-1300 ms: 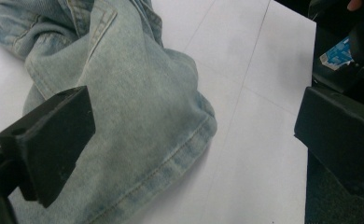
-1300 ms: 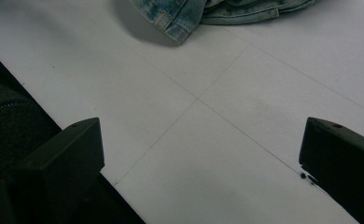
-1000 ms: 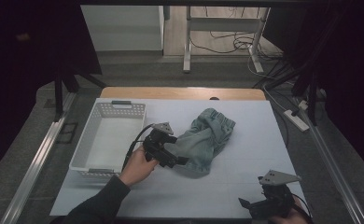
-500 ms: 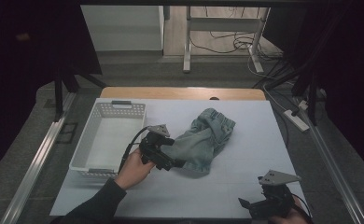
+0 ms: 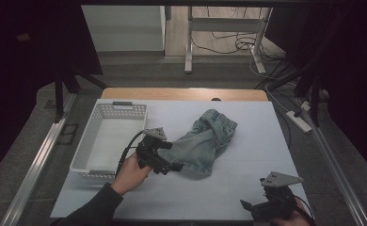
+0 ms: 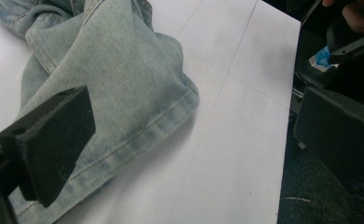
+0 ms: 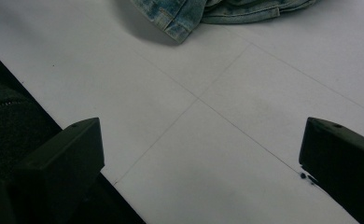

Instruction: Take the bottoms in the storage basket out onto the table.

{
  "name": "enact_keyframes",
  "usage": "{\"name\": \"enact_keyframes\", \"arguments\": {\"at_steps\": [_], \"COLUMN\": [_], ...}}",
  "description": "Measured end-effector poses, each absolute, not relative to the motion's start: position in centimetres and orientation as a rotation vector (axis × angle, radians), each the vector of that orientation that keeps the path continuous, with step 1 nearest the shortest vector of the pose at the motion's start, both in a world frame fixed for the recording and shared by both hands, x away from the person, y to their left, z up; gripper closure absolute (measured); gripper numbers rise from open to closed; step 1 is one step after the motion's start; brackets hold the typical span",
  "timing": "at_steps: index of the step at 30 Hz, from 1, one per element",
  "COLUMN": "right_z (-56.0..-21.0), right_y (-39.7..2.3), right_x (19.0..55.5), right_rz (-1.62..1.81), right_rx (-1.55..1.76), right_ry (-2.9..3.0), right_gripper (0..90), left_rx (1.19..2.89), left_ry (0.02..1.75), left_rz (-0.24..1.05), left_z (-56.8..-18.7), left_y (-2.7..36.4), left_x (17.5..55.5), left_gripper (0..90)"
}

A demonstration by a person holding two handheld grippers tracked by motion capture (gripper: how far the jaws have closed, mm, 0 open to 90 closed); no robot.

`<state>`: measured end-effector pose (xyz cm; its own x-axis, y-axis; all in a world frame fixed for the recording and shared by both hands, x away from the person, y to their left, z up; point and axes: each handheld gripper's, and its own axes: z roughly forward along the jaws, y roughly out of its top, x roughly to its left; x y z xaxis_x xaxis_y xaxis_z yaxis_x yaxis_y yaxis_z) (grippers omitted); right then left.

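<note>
A crumpled pair of light-blue denim shorts [image 5: 207, 139] lies on the white table top [image 5: 247, 181], right of centre. My left gripper [image 5: 171, 156], held in a hand, sits at the shorts' left hem. In the left gripper view its jaws stand wide apart, so the left gripper [image 6: 194, 140] is open. One jaw hovers over the denim hem [image 6: 124, 93], the other is off the cloth. My right gripper [image 5: 256, 208] rests at the table's near right corner. The right gripper [image 7: 199, 158] is open over bare table, with the shorts [image 7: 203, 14] farther ahead.
A white perforated plastic basket [image 5: 93, 141] stands at the table's left side, just left of my left hand [image 5: 131, 173]. Table legs and cables [image 5: 238, 44] lie on the floor beyond the far edge. A power strip [image 5: 298, 120] lies off the right side.
My left hand and gripper have shifted slightly toward the near edge along the shorts' hem. The shorts and the right gripper have hardly moved.
</note>
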<state>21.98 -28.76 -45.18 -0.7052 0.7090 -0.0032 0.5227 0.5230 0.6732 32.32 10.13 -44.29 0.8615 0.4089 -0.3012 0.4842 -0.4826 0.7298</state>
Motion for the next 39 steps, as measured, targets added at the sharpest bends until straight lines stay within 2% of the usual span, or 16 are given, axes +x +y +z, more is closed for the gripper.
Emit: {"name": "enact_keyframes", "arguments": {"at_steps": [39], "right_z": [-45.2], "right_y": [-28.8], "right_x": [22.0], "right_rz": [0.960], "right_rx": [1.040], "right_ry": [2.484], "right_gripper": [0.2], "left_rx": [2.083], "left_ry": [0.728], "left_rz": [-0.078], "left_z": [-44.7], "left_y": [14.8], "left_x": [29.6], "left_gripper": [0.0]}}
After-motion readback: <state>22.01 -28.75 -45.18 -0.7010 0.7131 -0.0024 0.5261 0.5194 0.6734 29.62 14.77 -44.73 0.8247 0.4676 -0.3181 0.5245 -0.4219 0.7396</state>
